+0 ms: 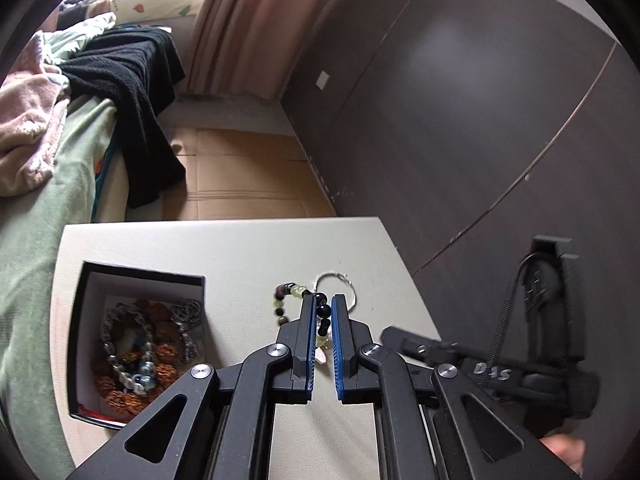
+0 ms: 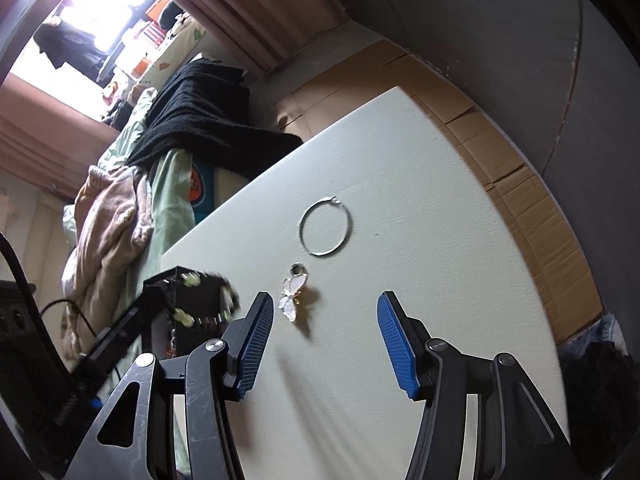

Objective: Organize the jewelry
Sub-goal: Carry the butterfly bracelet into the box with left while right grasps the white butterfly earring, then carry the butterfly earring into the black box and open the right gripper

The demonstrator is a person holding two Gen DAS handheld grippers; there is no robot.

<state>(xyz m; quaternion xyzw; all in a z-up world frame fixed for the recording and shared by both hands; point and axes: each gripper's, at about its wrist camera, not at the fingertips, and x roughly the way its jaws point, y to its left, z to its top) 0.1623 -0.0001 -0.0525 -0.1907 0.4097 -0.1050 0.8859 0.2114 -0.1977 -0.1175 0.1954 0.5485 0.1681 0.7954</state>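
My left gripper [image 1: 323, 300] is shut on a beaded bracelet [image 1: 288, 292] of dark and pale green beads, which dangles above the white table [image 1: 240, 248]. To its left stands an open black box [image 1: 140, 272] holding several bracelets and chains. In the right wrist view the bracelet [image 2: 186, 318] shows blurred in front of the box [image 2: 200, 300]. My right gripper [image 2: 324, 308] stands open low over the table, nothing between its pads. A white butterfly pendant [image 2: 294, 298] lies just ahead of its left finger. Farther on lies a silver hoop [image 2: 326, 226].
A bed [image 1: 36, 220] with green bedding, a pink blanket and a black garment [image 1: 136, 92] runs along the table's left side. Cardboard [image 1: 240, 168] covers the floor beyond the table. A dark wall [image 1: 480, 120] stands to the right, and pink curtains [image 1: 248, 20] hang at the back.
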